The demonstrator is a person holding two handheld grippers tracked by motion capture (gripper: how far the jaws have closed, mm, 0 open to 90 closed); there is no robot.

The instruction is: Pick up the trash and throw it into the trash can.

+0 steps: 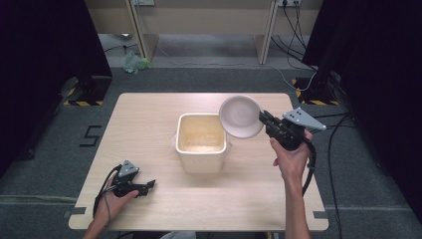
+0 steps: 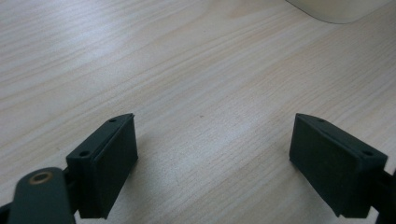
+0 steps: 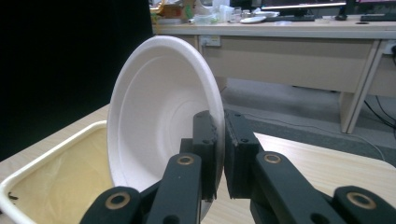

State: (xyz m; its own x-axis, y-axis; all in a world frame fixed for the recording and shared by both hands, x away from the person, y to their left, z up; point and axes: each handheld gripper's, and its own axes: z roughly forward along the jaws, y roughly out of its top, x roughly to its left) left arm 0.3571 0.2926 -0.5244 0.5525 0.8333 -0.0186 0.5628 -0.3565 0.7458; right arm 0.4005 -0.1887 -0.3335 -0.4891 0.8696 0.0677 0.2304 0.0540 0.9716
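Bowl [image 1: 241, 116], claw-held [image 1: 262, 117], tilts above tub [image 1: 201, 142].

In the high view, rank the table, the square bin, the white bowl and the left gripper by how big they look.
1. Table, largest by far.
2. Square bin.
3. White bowl, held tilted above the bin by the right gripper, so nearer the camera; the gap to the bin may be exaggerated.
4. Left gripper, smallest.

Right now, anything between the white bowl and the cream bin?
Nothing visible. The right gripper has its fingers shut on the rim of the white bowl, tilted on edge over the cream bin's open top-right corner.
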